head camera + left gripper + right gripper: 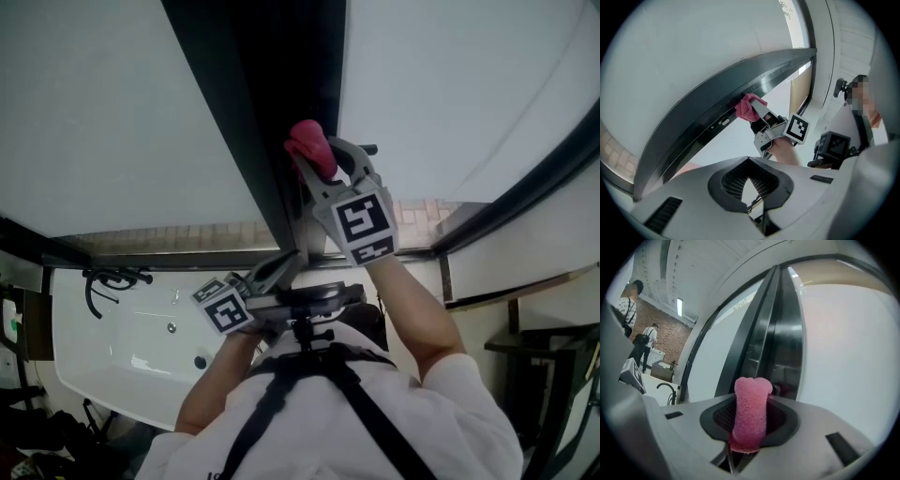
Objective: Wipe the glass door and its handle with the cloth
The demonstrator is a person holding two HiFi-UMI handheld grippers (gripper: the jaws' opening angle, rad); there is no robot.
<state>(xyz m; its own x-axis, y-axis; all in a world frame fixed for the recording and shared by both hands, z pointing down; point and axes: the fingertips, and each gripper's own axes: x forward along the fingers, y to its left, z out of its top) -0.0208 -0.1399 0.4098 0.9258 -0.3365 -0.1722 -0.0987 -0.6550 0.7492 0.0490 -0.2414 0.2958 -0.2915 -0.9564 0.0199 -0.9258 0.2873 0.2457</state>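
Right gripper view shows the right gripper [751,401] clamped on a rolled pink cloth [751,418], whose end pokes out toward the dark frame [773,343]; left gripper view has that cloth against the frame, beside the frosted glass [459,84]; the left gripper [749,161] has its jaws together on nothing and hangs low, well apart from the door; wiping looks under way at the door's edge, I judge; the glass shows no streaks or wet marks, so how much is done cannot be told; no handle can be made out, so that part likely remains.
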